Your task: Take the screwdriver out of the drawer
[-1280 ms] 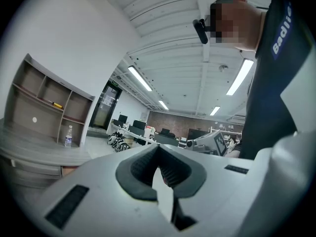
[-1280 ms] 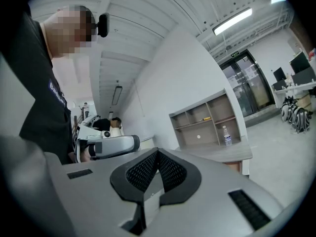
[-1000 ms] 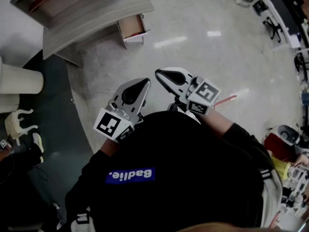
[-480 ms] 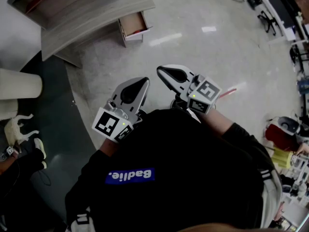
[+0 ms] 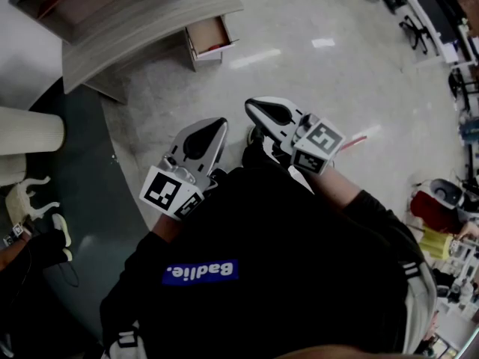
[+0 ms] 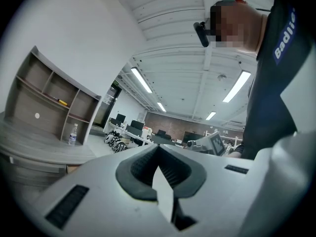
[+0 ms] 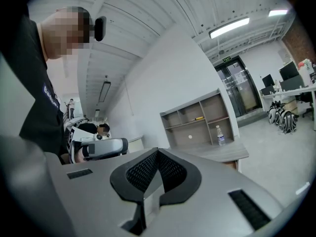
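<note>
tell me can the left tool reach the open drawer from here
Probably not yet: the left tool, shut, is held close to the person, with bare floor between it and the drawer.

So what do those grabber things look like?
The left gripper and right gripper are light grey, beak-shaped, with dark ribbed pads. Each carries a cube with black-and-white square markers. The person wears black sleeves.

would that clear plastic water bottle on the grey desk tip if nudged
Probably: the clear plastic water bottle stands upright, tall and narrow, so a nudge would likely topple it. Round-bodied, it might then roll on the grey wooden desk.
</note>
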`<state>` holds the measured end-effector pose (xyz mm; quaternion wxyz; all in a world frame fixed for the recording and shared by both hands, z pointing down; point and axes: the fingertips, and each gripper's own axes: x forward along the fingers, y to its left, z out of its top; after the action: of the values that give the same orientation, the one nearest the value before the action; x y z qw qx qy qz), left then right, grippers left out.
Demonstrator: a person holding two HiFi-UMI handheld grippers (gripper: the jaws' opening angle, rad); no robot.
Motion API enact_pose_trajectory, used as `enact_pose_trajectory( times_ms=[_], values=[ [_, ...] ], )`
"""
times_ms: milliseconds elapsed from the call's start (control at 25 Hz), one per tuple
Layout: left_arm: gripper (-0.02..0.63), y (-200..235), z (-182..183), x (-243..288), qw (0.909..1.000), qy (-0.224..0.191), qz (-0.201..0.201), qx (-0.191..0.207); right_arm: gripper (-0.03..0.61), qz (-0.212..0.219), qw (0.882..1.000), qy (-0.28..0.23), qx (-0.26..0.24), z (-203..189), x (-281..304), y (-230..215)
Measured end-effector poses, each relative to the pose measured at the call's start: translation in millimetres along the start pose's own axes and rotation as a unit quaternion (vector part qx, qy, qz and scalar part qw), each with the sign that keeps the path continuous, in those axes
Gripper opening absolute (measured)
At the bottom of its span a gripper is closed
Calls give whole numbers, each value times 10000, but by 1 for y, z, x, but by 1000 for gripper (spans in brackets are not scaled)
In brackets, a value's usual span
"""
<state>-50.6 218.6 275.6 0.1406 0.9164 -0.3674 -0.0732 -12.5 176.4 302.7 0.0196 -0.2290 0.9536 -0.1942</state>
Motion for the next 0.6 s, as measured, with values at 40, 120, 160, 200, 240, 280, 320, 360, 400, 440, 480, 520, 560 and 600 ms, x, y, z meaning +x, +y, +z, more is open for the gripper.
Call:
enact_pose_trajectory(
  times_ms=[40,120,160,200,240,280,320,360,400,440,480,520,560,600],
  values=[
    [2,3,0,3,10000,-3,29,7,28,14,10000,6,-16,0,1,-6],
    [2,10,-1,11,9999,24,107,-3,28,44,10000,45,-60,2,4,-19],
    [2,14,-2,16,9999,53,154,-15,28,67,9999,79,-84,4,6,-27],
    [2,20,-2,22,9998,75,208,-24,28,104,9998,112,-116,5,9,-36],
    [2,26,-2,28,9996,91,265,-22,28,150,9997,132,-137,7,12,-45],
    [2,33,-1,34,9994,101,324,-1,28,195,9996,144,-139,9,17,-55],
    [2,40,0,41,9992,100,384,25,28,240,9995,160,-128,10,21,-65],
    [2,46,0,48,9989,93,451,36,28,288,9994,181,-114,12,25,-75],
    [2,53,1,56,9986,92,524,27,28,346,9992,199,-98,14,29,-84],
    [2,59,0,64,9981,105,599,5,28,411,9989,205,-81,18,32,-94],
    [2,66,0,73,9977,128,671,-21,28,477,9987,195,-66,21,36,-104],
    [2,73,0,81,9972,151,737,-43,28,524,9984,194,-68,24,39,-115],
    [2,81,0,90,9967,159,795,-64,28,542,9982,223,-93,25,43,-127],
    [2,89,1,97,9963,153,847,-89,28,548,9981,265,-110,25,47,-139]
  ],
)
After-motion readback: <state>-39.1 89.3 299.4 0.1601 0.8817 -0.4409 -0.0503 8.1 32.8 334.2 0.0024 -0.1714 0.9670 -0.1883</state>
